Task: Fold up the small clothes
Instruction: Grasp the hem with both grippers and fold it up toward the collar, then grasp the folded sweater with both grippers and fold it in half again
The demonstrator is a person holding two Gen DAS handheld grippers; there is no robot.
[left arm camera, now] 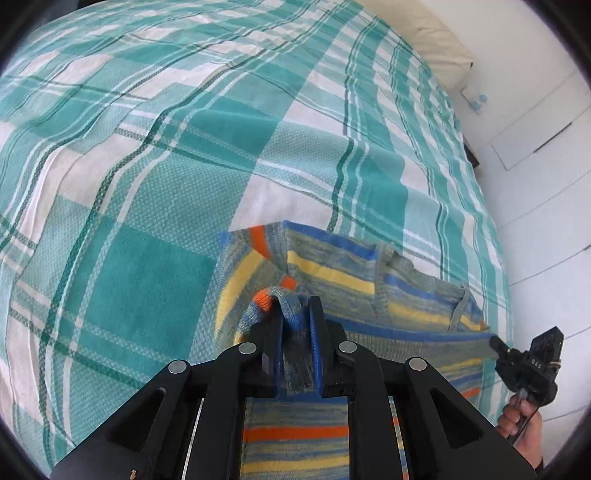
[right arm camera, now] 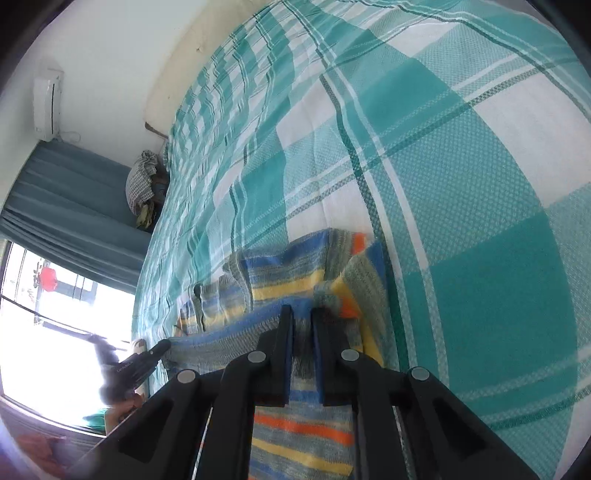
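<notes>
A small knit garment [left arm camera: 351,273] with blue, yellow, orange and grey stripes lies on the teal plaid bed sheet [left arm camera: 166,166]. Its near edge is lifted and stretched between both grippers. My left gripper [left arm camera: 297,314] is shut on one bunched corner, with fabric filling the gap between its fingers. At the far right of the left wrist view, the right gripper [left arm camera: 496,345] pinches the other end of that edge. In the right wrist view my right gripper [right arm camera: 302,317] is shut on the garment [right arm camera: 280,273], and the left gripper [right arm camera: 155,352] holds the far end at the left.
The sheet [right arm camera: 461,184] covers the whole bed. A cream mattress edge [left arm camera: 424,33] shows at the head. White floor tiles [left arm camera: 546,229] lie beside the bed. A bundle of cloth [right arm camera: 142,181], a blue curtain [right arm camera: 74,192], a bright window [right arm camera: 55,332] and an air conditioner [right arm camera: 48,103] are off the bed's left side.
</notes>
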